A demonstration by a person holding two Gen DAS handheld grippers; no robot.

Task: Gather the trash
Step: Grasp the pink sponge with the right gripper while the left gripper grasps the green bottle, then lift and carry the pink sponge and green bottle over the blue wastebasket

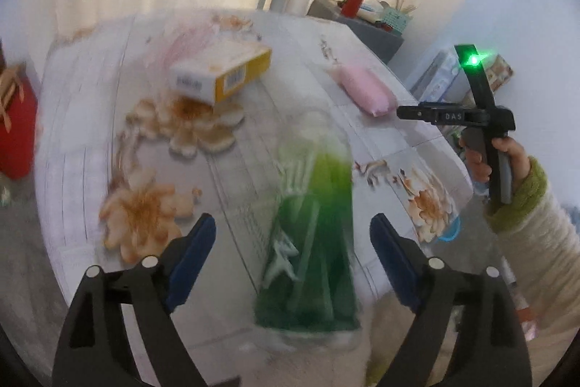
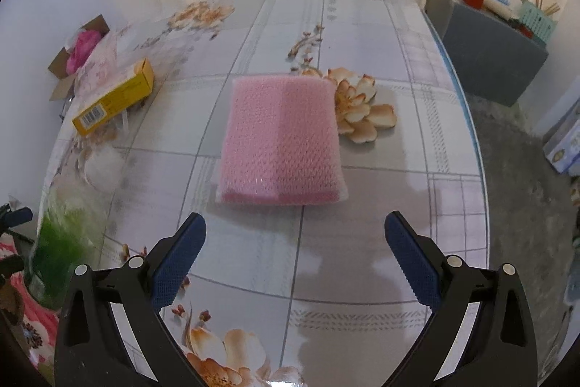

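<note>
Presently both grippers stand with jaws wide and nothing pressed between the pads. The left gripper hovers over a green plastic packet lying at the near edge of the table; the packet sits between the blue pads without visible contact, though the view is blurred. The right gripper points down at a pink bubble-wrap pouch near the table's centre, the pouch lying just beyond the fingertips and apart from them.

Risks noted. The green packet is thin, slick film holding loose sticks; a grip taken on one end could let it sag or slide out, and its position at the table edge means a nudge may push it onto the floor. The pink pouch is soft and wider than it is thick; jaws closing flat on the table could skate over it instead of pinching it. Blur in the left view makes exact pad alignment uncertain.

Count of trash items seen on the table: one green packet, one pink pouch, one yellow carton toward the far left. No bin is visible in either view.
</note>
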